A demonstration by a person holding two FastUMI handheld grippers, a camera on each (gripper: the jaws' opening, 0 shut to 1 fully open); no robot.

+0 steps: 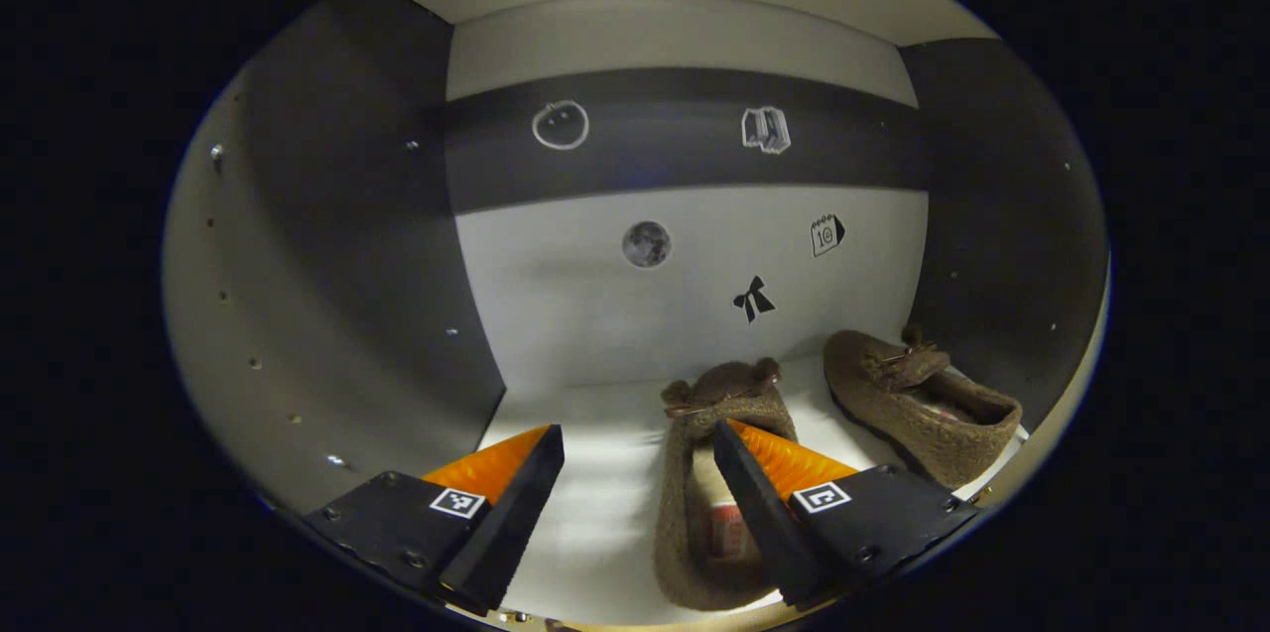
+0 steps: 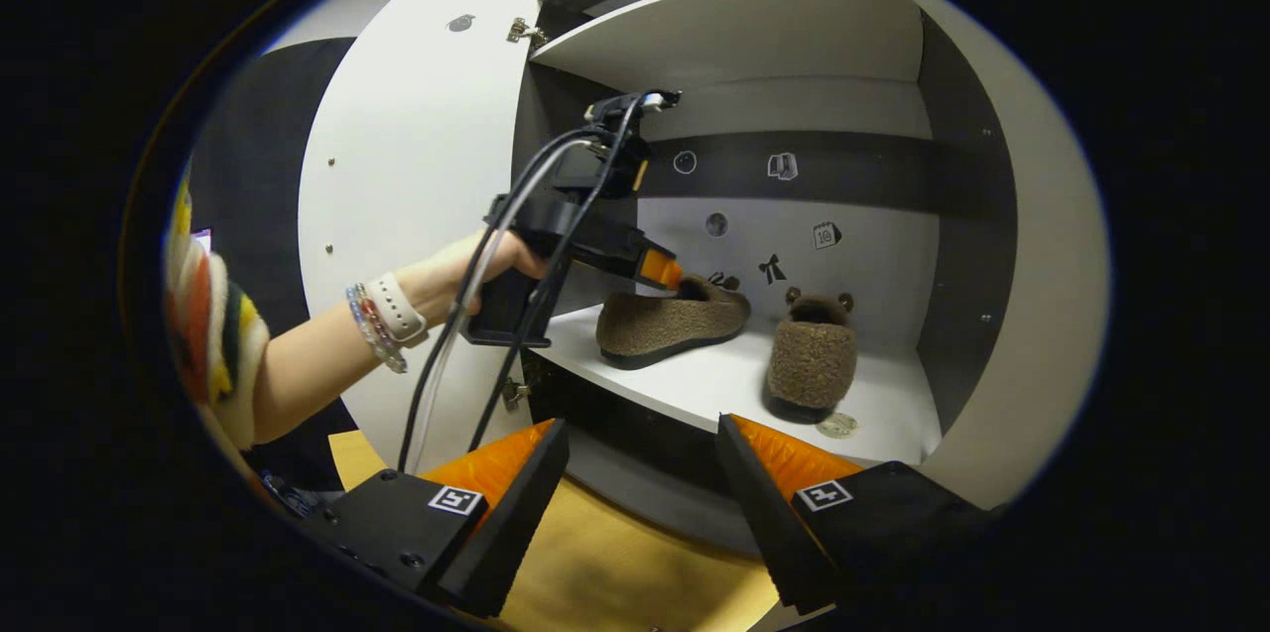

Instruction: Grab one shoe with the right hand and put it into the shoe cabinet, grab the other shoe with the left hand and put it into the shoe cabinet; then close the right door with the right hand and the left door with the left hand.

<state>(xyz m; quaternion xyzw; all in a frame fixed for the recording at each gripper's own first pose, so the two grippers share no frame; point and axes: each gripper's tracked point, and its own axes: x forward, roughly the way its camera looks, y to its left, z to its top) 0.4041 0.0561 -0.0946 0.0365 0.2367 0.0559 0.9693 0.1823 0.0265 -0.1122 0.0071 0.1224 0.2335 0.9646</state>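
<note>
Sat on the cabinet shelf [image 2: 714, 384], both shoes: near shoe [image 1: 709, 493] at 6 o'clock in the left gripper view, toe pointing in; far shoe [image 1: 918, 404] at 4 o'clock, just beside it, apart, angled. Looked fuzzy, soft-walled and light; likely to squash under a pinch and to sag if lifted by the toe. Best taken across the heel rim or one side wall of the opening, where the collar gives something to bite. No fragile parts seen, bar small trim on the toes.

Left gripper [image 1: 640, 443] reached inside the cabinet, fingers spread wide, holding nothing; one finger overlapped the near shoe in view, contact could not be told. Seen from the right gripper view, was carried by a hand [image 2: 476, 270] at 9 o'clock, tip just above the shoe's heel.

Right gripper [image 2: 645, 439] hung outside, below the shelf front, fingers apart, empty.

Left door [image 2: 417, 205] stood open at 10 o'clock. Closing not yet begun, judging by this.
</note>
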